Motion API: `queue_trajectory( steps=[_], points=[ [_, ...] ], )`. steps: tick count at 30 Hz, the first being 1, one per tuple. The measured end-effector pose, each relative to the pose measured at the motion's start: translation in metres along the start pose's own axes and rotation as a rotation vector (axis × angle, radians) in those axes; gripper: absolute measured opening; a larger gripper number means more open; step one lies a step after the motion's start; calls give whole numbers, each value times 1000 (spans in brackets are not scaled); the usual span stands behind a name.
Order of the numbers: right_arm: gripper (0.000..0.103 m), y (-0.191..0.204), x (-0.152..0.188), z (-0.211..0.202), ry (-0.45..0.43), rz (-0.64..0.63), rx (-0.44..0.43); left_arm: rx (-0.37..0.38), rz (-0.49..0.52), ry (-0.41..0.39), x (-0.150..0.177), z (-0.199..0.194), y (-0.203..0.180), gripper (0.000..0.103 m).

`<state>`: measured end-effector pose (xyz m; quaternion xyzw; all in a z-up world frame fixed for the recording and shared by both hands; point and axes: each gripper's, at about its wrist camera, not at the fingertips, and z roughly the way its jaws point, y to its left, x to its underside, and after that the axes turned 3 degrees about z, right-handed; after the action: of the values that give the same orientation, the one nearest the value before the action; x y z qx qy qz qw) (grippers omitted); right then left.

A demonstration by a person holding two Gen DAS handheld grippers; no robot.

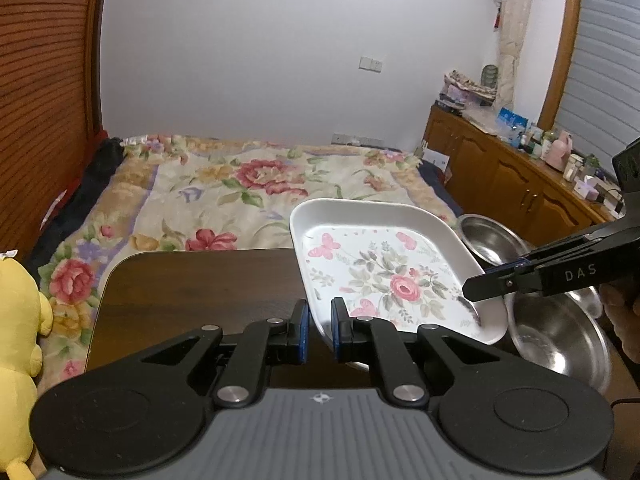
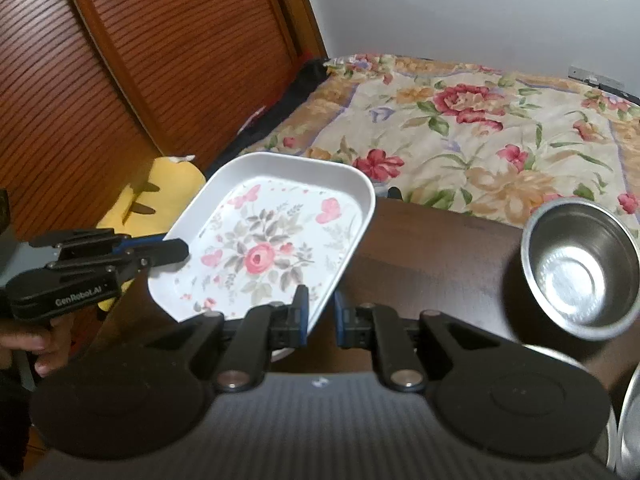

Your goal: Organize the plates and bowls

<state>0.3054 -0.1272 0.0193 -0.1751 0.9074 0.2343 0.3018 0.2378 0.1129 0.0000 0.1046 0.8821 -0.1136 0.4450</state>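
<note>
Left wrist view: the floral tray (image 1: 384, 268), empty, is tilted above the desk (image 1: 192, 284), its rim between the left gripper (image 1: 319, 328) fingers; two empty steel bowls (image 1: 560, 336) sit right.

Right wrist view: the right gripper (image 2: 320, 320) fingers pinch the tray's near rim; the person's hand (image 2: 36, 344) grips the left handle.

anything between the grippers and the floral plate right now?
No. Both grippers are already on the floral plate: the left gripper pinches one rim, the right gripper straddles the opposite rim, with the plate held tilted above the dark table. The steel bowls sit off to the right, clear of both.
</note>
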Motion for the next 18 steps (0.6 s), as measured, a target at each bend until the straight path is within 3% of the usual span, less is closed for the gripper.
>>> queue_trajectory(
  steps=[18],
  points=[
    [15,13,61,-61,-45,19,-10,44,23,-35,35,-68,-44,13]
  ],
)
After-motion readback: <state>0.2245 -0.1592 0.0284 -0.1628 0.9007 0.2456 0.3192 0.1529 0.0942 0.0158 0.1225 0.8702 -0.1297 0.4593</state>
